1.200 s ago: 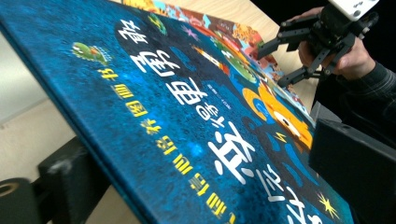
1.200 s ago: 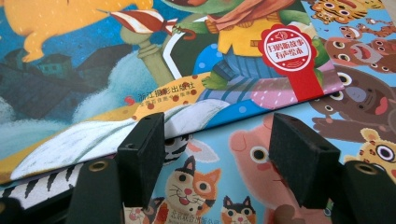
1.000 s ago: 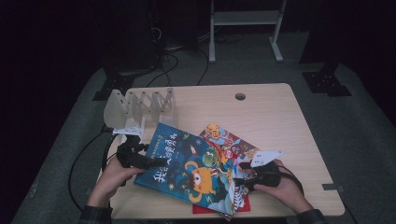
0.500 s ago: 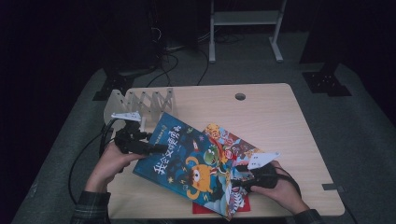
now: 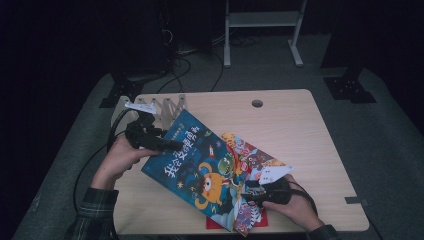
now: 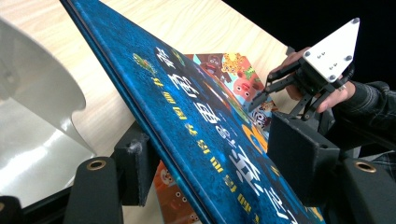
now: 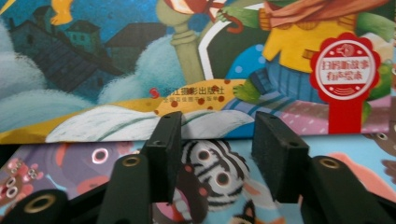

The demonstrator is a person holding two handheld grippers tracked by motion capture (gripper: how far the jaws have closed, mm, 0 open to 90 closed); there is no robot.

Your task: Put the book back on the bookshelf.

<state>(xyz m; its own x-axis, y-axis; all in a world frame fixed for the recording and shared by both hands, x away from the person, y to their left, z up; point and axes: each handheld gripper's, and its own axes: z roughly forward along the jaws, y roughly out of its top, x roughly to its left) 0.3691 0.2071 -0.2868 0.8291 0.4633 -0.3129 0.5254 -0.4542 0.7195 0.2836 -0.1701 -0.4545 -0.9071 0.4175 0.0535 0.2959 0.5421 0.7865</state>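
A blue picture book [image 5: 200, 165] with an orange monster lies aslant over a colourful animal book [image 5: 252, 155]. My left gripper [image 5: 172, 145] holds the blue book's left corner raised off the table. In the left gripper view the blue book [image 6: 201, 107] runs tilted between the jaws of this gripper [image 6: 217, 154], which have just been closing, one pad under it and one on its cover. My right gripper [image 5: 247, 192] rests at the blue book's lower right edge. The right gripper [image 7: 212, 140] has also just been closing, its jaws still apart over a zebra on the animal book [image 7: 210, 172].
A white slotted book rack [image 5: 165, 107] stands just behind the left hand at the back left of the wooden table [image 5: 300, 130]. A red sheet [image 5: 215, 222] peeks out under the books at the front edge. A cable hole [image 5: 257, 103] sits at the back.
The left hand has risen and moved back toward the rack, tilting the blue book's left corner up with it. The right hand has stayed in place.
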